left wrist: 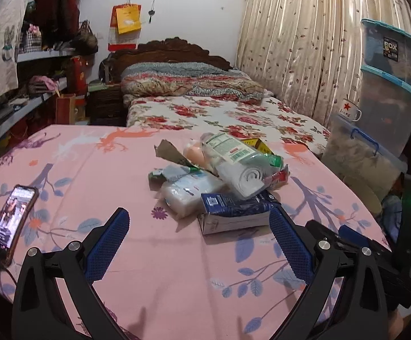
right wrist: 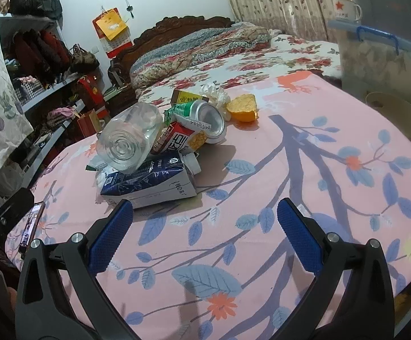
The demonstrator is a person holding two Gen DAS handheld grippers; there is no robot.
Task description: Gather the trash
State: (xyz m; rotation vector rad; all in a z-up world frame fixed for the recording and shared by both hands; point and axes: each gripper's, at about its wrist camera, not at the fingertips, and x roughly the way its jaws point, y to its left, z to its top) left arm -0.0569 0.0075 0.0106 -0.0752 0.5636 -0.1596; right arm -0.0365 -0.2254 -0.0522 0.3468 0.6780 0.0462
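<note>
A pile of trash lies on a table with a pink floral cloth. It holds a clear plastic bottle lying on top, a dark blue carton, a white wrapped pack and torn cardboard. In the right wrist view the bottle, the blue carton, a red snack wrapper, a drink can, a yellow box, crumpled white paper and an orange peel show. My left gripper is open just short of the carton. My right gripper is open beside the carton.
A phone lies at the table's left edge, cable attached. A bed stands beyond the table. Stacked plastic storage boxes and a cream bucket are at the right. Cluttered shelves line the left wall.
</note>
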